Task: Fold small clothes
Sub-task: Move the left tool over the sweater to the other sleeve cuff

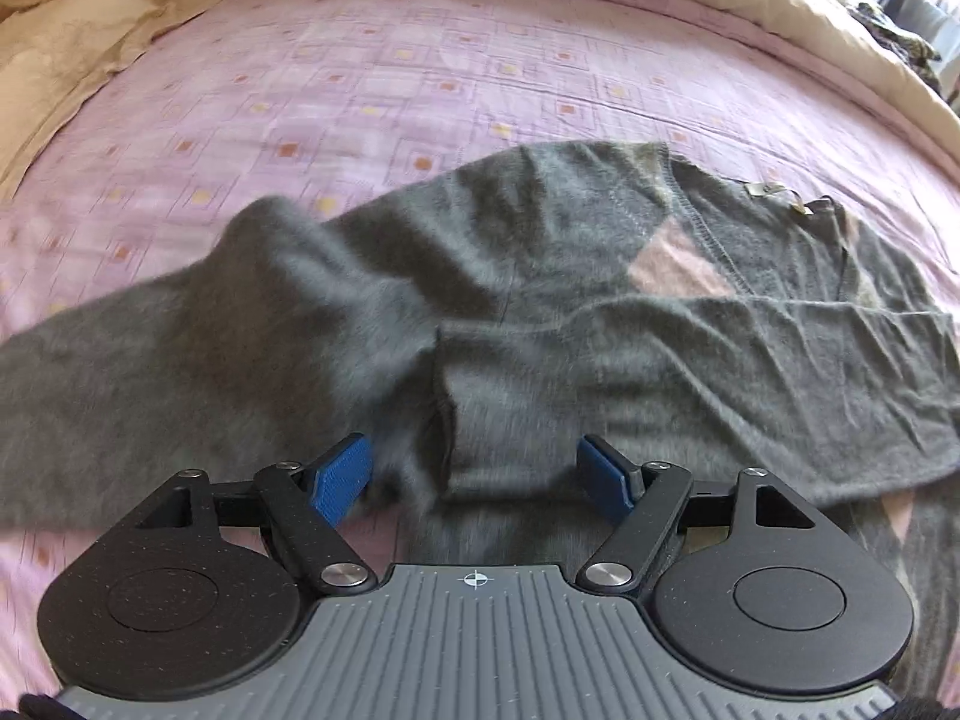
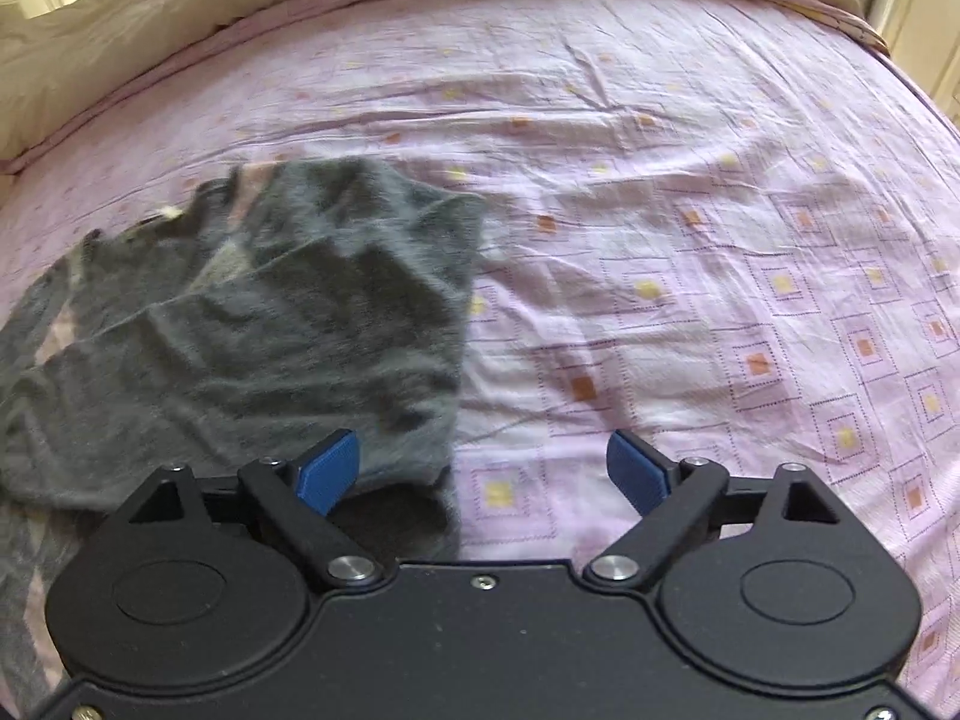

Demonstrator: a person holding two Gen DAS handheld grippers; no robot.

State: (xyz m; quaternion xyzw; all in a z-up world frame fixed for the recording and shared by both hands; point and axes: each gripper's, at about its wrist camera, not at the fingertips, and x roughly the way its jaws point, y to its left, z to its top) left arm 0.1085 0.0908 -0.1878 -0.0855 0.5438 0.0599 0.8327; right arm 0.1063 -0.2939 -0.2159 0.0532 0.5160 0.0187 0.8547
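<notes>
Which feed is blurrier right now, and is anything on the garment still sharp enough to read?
Left wrist: grey garment smeared at left, seam and neck tag crisp at right. Right wrist: garment streaked throughout, bedsheet sharper. Both bow the bed through fisheye.

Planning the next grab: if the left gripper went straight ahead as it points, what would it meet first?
Most likely the grey sweater's sleeve cuff, lying between the open left gripper's fingers; depth is uncertain.

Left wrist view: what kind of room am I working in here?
Most likely a bedroom. The grey top lies on a bed with a pink patterned sheet, and a cream quilt is bunched along the far edge.
</notes>
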